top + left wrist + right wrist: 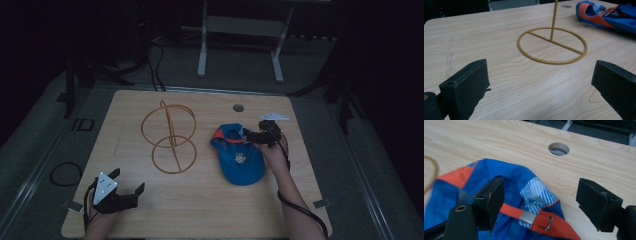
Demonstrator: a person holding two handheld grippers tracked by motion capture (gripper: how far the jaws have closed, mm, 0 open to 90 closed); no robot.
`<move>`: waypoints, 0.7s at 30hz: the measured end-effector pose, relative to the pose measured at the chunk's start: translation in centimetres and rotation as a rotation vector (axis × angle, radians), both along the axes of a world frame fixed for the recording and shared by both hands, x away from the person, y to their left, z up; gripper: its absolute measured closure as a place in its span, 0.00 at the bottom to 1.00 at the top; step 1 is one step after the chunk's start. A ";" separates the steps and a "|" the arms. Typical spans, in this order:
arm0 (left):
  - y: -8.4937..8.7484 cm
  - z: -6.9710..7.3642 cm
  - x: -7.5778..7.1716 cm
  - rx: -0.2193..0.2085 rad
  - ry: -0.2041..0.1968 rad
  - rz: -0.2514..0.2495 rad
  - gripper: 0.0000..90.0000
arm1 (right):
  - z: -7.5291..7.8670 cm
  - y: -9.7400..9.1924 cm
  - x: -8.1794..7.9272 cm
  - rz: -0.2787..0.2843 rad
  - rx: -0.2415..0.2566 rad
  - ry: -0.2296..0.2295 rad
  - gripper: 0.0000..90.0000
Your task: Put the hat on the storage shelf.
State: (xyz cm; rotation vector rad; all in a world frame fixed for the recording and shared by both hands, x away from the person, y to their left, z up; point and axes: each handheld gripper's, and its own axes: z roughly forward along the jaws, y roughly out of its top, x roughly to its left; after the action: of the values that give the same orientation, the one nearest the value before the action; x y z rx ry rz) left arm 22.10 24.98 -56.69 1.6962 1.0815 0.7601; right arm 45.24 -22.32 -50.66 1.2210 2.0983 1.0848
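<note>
Right gripper [540, 202] hangs wide over the cap's [240, 157] far strap [534, 217], grasping nothing; left gripper [129, 186] rests released, near left of the table [210, 205].

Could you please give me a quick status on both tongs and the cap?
Left tongs open, idle near table edge. Right tongs open over blue cap, astride its orange strap, not gripping. Wire stand stands clear.

Left gripper [116, 192] low, jaws wide apart; right gripper [254, 135] farther forward, jaws spread, nothing clamped.
</note>
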 end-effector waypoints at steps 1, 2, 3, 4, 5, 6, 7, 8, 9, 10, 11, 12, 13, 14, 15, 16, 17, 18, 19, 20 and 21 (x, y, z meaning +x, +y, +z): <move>0.0 0.0 0.0 -0.002 0.000 0.002 0.02 | -0.2 0.2 0.3 -0.004 -0.006 0.001 0.27; 0.0 0.0 0.0 -0.002 0.000 0.002 0.02 | -0.2 0.2 0.3 -0.004 -0.006 0.001 0.27; 0.0 0.0 0.0 -0.002 0.003 -0.004 0.02 | -0.6 0.5 0.9 0.002 -0.012 0.014 0.28; 0.0 0.0 0.0 -0.001 0.003 -0.002 0.02 | -0.8 0.7 1.2 0.001 -0.017 0.021 0.28; 0.0 0.0 0.1 -0.003 0.005 -0.004 0.02 | -1.0 0.8 1.5 0.009 -0.020 0.030 0.28; 0.0 -0.1 0.1 -0.001 0.006 -0.004 0.02 | -1.3 1.0 1.9 0.012 -0.031 0.039 0.28; 0.0 -0.1 0.1 0.000 0.006 -0.001 0.02 | -1.5 1.2 2.2 0.012 -0.044 0.051 0.31; 0.1 -0.1 0.1 -0.003 0.008 -0.004 0.02 | -1.8 1.3 2.5 0.020 -0.047 0.068 0.31; 0.1 -0.1 0.0 -0.006 0.008 -0.003 0.02 | -2.0 1.4 2.8 0.019 -0.053 0.084 0.31; 0.1 -0.1 0.0 -0.006 0.008 -0.003 0.02 | -2.0 1.4 2.8 0.019 -0.053 0.084 0.31; 0.1 -0.1 0.0 -0.007 0.007 -0.001 0.02 | -2.5 1.6 3.2 0.019 -0.069 0.105 0.31; 0.2 -0.1 0.0 -0.011 0.009 -0.006 0.02 | -2.8 1.6 3.4 0.018 -0.073 0.115 0.32; 0.2 -0.1 0.0 -0.012 0.009 -0.006 0.02 | -3.0 1.6 3.6 0.016 -0.076 0.126 0.34; 0.2 -0.1 0.1 -0.014 0.011 -0.008 0.02 | -3.2 1.6 3.8 0.020 -0.074 0.140 0.36; 0.2 -0.1 0.1 -0.015 0.012 -0.008 0.02 | -3.4 1.6 3.9 0.022 -0.076 0.149 0.36; 0.2 -0.2 0.1 -0.014 0.011 -0.007 0.02 | -3.6 1.5 4.0 0.016 -0.083 0.157 0.36; 0.2 -0.2 0.1 -0.014 0.011 -0.007 0.02 | -3.8 1.5 4.1 0.021 -0.088 0.166 0.37; 0.2 -0.2 0.1 -0.018 0.013 -0.009 0.02 | -4.0 1.5 4.2 0.025 -0.099 0.172 0.37; 0.2 -0.2 0.1 -0.016 0.013 -0.007 0.02 | -4.2 1.5 4.3 0.027 -0.103 0.177 0.39; 0.2 -0.2 0.1 -0.016 0.014 -0.008 0.02 | -4.3 1.5 4.3 0.031 -0.115 0.182 0.40; 0.2 -0.2 0.1 -0.016 0.014 -0.008 0.02 | -4.3 1.5 4.3 0.031 -0.115 0.182 0.40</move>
State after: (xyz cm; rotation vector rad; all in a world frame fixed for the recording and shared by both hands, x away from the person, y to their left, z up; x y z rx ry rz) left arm 22.19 25.18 -56.87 1.6936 1.0875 0.7335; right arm 49.52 -20.80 -54.97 1.2765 2.2879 0.8807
